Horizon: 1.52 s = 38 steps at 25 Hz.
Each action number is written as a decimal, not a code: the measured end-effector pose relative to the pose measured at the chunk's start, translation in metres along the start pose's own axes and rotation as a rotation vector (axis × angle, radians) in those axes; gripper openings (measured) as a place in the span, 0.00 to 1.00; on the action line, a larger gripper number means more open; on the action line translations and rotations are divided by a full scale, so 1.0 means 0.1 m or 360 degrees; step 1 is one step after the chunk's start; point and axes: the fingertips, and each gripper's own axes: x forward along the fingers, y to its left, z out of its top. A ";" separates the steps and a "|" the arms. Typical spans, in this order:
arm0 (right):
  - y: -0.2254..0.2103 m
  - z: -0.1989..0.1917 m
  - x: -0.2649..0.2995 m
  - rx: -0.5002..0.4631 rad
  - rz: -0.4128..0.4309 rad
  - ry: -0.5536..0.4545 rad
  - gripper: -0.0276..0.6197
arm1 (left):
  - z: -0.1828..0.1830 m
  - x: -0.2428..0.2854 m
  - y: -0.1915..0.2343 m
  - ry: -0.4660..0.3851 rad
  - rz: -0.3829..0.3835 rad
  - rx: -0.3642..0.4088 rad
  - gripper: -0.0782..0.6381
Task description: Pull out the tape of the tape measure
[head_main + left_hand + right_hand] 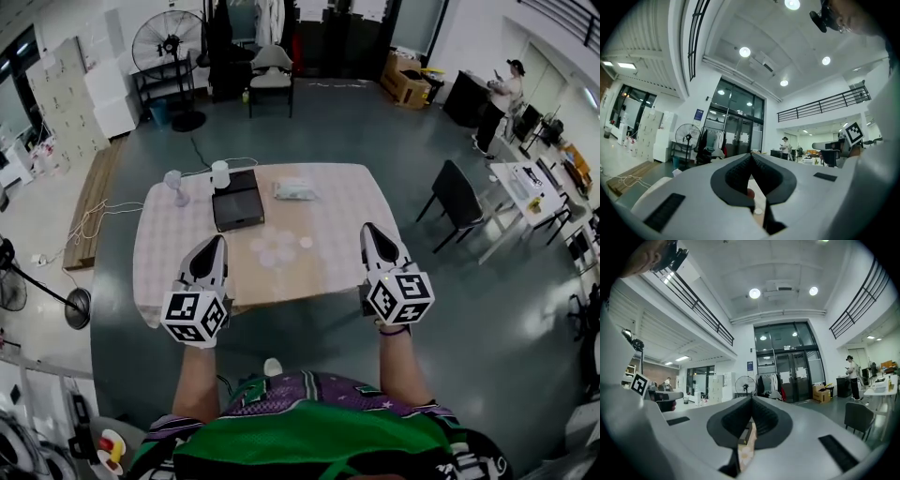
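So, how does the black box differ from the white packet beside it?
The black box is dark, larger and nearly square; the white packet is pale, smaller and oblong. The box lies left of the packet. Both rest on the far half of the table.

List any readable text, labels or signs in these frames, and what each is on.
No legible text anywhere.
Blue sign beside the glass doors: too small to read.
Sheets on the glass doors: blurred.
Marker cubes: coded patterns only, no words.
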 end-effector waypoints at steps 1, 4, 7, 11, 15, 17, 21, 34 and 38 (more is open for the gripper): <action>0.00 -0.01 0.11 -0.0001 -0.0008 0.0005 0.05 | 0.00 0.09 0.07 -0.0003 -0.0013 -0.0001 0.14; 0.02 -0.06 0.35 0.0001 -0.0033 0.0011 0.05 | -0.03 0.27 0.24 -0.0003 -0.0055 0.0004 0.14; 0.02 -0.12 0.49 -0.0010 -0.0059 0.0016 0.05 | -0.12 0.42 0.38 0.0023 -0.0086 -0.0025 0.14; -0.04 -0.14 0.68 -0.0021 -0.0090 0.0011 0.05 | -0.21 0.55 0.41 0.0034 -0.0128 -0.0042 0.14; 0.06 -0.09 0.86 -0.0033 -0.0036 -0.0005 0.17 | -0.16 0.60 0.53 0.0001 -0.0132 -0.0055 0.14; 0.16 -0.12 0.93 -0.0036 0.0024 0.0009 0.29 | -0.15 0.61 0.59 -0.0003 -0.0133 -0.0040 0.27; 0.24 -0.22 1.01 -0.0058 0.0087 0.0065 0.40 | -0.16 0.64 0.61 -0.0006 -0.0129 0.0023 0.43; -0.03 -1.32 1.13 -0.0146 0.0031 0.0484 0.40 | -0.88 1.00 0.31 0.0210 -0.0311 0.0000 0.43; -0.14 -1.73 1.23 -0.0148 0.0035 0.0572 0.39 | -1.14 1.10 0.26 0.0249 -0.0336 -0.0010 0.42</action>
